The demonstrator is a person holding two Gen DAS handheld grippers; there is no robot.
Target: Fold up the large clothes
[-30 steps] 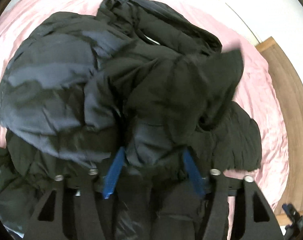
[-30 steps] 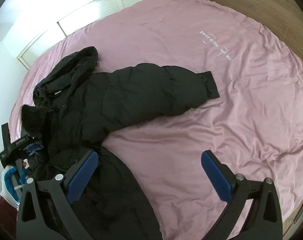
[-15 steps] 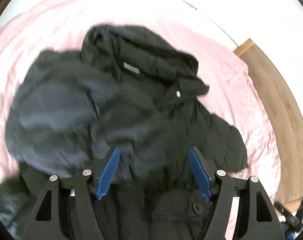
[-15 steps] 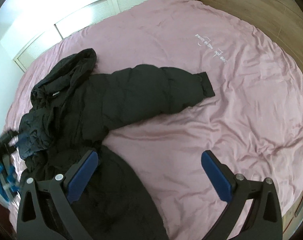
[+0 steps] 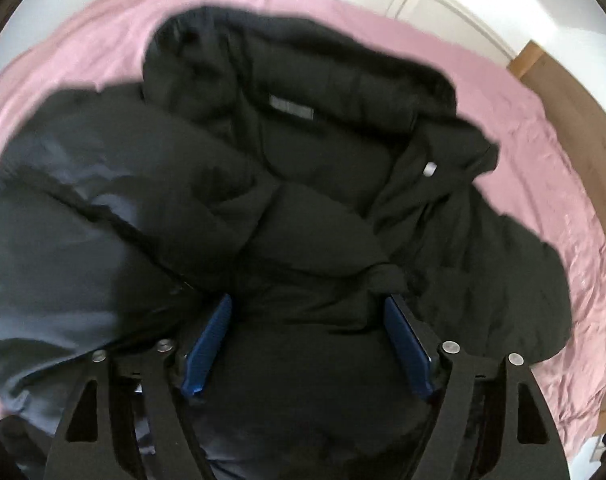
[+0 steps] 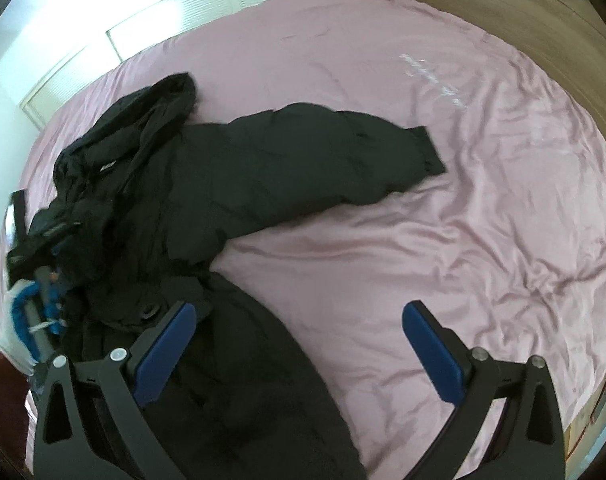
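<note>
Big bed (image 6: 423, 240) with a wrinkly pink sheet (image 6: 383, 272), some faint white script stitched on it. Wooden headboard (image 6: 523, 12) along one side, white louvered closet doors (image 6: 183, 12) behind, pretty bright daylight overall.

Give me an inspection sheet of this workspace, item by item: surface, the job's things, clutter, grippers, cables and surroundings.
Surface: bed with a wrinkled pink sheet, pale script printed on it.
Job's things: black puffer jacket, unfolded, bunched at the left; hood toward the far edge; one sleeve stretched out to the right, cuff flat on the sheet; grey neck label showing.
Clutter: nothing seen.
Grippers: left gripper low over the jacket, padding bulging between its spread fingers, grip uncertain; right gripper open, holding nothing, above the jacket's hem and bare sheet.
Cables: nothing seen.
Surroundings: wooden headboard, white louvred doors.
</note>
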